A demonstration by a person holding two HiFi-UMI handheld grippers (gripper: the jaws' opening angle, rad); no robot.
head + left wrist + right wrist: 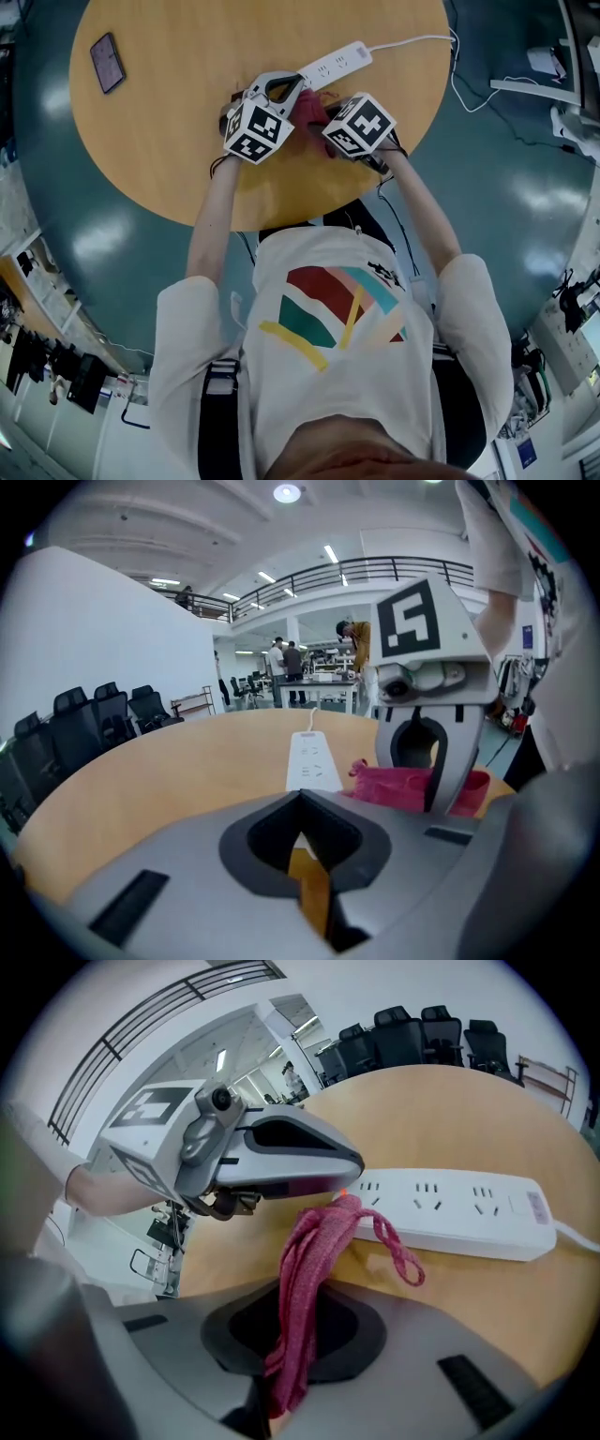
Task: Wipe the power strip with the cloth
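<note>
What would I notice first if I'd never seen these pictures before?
The bright pink cloth, pinched in the right gripper and hanging right beside the white power strip. The strip lies on a big round wooden table, and a dark phone sits alone near the table's far left edge in the head view.

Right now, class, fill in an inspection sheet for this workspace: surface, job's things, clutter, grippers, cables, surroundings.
Surface: round wooden table.
Job's things: white strip lies flat on the table; red cloth hangs bunched, its free end by the strip's near end.
Clutter: phone near the table's edge, apart from the strip.
Grippers: left gripper shut and empty, tip at the strip's near end; right gripper shut on the cloth.
Cables: white cord runs from the strip off the table's edge.
Surroundings: teal floor; black chairs; people standing far off.
</note>
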